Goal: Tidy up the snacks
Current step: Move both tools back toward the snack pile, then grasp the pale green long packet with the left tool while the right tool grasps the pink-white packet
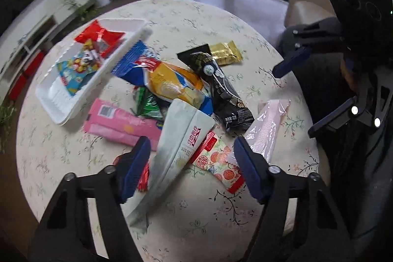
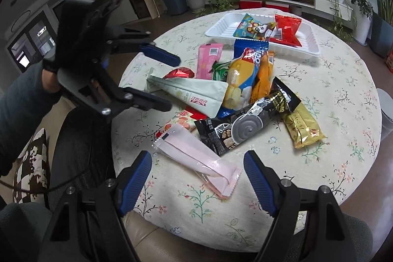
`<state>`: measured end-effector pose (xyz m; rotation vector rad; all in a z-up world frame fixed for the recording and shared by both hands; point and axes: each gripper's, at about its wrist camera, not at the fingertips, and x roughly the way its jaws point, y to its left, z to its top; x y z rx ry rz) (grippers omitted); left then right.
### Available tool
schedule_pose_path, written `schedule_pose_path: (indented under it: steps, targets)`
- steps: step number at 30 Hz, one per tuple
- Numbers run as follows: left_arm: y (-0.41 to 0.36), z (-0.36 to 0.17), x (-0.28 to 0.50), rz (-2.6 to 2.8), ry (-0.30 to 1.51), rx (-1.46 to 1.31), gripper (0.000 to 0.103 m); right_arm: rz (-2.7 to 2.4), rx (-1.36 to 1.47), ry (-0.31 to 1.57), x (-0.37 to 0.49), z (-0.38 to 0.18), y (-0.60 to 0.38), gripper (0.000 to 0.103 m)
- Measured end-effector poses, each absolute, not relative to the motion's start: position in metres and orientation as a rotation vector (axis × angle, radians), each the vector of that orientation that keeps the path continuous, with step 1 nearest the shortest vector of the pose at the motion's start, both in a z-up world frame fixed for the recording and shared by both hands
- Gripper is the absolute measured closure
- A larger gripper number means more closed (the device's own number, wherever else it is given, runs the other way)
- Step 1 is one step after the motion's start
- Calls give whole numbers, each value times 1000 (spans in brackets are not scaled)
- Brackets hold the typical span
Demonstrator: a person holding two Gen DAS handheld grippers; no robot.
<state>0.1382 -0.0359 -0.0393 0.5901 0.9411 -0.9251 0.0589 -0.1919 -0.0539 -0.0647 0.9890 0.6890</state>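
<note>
A round table under a floral cloth (image 1: 186, 23) carries a heap of snack packets, and the white ridged plastic tray (image 1: 73, 104) already holds two, so it is likely the collecting spot. The left gripper (image 1: 191, 163) hangs open over the pale-green folded pouch (image 1: 181, 139), probably next.

From the right wrist, the right gripper (image 2: 197, 176) gapes empty around the translucent pink wrapper (image 2: 196, 158), not touching it

Soft window daylight, dim vignetted corners, strong fisheye bending, slight blur
</note>
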Motion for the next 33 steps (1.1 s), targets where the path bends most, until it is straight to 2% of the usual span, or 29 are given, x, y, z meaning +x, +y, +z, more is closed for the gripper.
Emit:
schedule_pose_path:
  steps: [14, 17, 21, 33]
  targets:
    - [-34, -73, 156, -938, 1022, 665, 42, 753, -59, 1028, 69, -69, -187, 24]
    - [-34, -76, 157, -942, 1037, 661, 42, 783, -116, 1043, 73, -72, -178, 26]
    - [-33, -77, 155, -933, 1041, 676, 50, 800, -231, 1063, 77, -79, -165, 31]
    - [-26, -83, 167, -895, 1130, 737, 50, 863, -400, 1120, 82, -94, -147, 38]
